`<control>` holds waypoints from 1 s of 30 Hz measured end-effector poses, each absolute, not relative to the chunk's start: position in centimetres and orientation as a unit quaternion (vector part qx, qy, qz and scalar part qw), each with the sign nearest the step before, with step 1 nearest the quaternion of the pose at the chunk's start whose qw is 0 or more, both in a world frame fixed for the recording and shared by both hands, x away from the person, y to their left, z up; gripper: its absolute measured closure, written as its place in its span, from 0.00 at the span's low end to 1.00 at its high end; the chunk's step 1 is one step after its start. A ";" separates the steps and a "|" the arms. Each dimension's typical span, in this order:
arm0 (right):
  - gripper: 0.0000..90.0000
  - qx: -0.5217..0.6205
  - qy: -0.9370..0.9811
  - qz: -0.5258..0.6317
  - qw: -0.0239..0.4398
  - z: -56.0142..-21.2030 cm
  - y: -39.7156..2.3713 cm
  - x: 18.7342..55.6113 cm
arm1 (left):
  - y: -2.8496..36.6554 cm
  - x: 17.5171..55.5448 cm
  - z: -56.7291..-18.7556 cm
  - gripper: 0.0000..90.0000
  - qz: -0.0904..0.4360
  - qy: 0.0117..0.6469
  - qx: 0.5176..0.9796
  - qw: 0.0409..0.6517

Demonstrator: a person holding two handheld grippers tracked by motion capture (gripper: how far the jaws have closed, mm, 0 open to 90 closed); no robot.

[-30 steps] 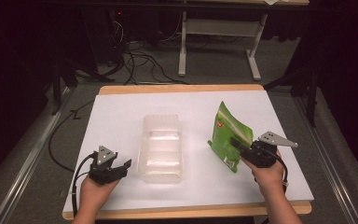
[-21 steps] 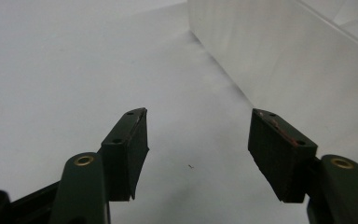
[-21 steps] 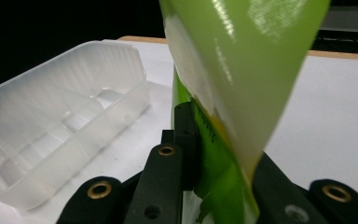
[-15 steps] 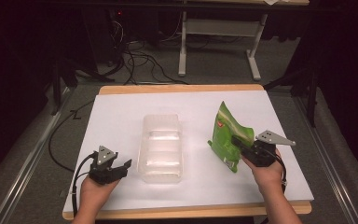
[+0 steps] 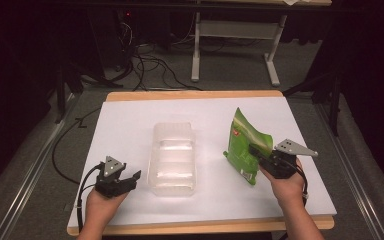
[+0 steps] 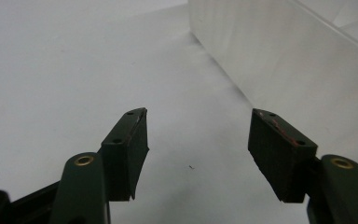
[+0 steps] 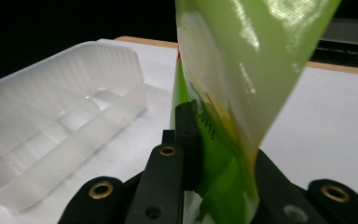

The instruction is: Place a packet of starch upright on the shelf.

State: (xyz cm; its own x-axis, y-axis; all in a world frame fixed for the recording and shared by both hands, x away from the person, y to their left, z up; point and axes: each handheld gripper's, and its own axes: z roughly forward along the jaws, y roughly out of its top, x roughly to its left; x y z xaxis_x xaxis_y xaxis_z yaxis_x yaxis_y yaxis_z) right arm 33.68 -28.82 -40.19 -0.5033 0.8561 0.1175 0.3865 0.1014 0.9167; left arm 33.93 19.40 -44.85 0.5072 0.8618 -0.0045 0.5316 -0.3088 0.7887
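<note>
1. The right hand-held gripper point(image 5: 258, 154) has just closed and clamps the green bag point(image 5: 245, 145), which stands tilted on the white surface point(image 5: 130, 120) right of the clear plastic container point(image 5: 174, 159).
2. The left hand-held gripper point(image 5: 130, 179) rests wide and empty, left of that container.

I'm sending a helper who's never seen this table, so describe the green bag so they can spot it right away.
On the white table, look right of the clear tray in the middle. The bag stands up on edge there, pinched in the right claw. It is the one glossy bright green thing, with a small red mark, among white, clear and black.
</note>
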 end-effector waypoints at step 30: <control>0.96 0.353 0.710 0.577 0.195 -35.8 -24.8 36.4 | 19.7 33.8 -44.6 0.43 0.221 0.441 0.775 0.394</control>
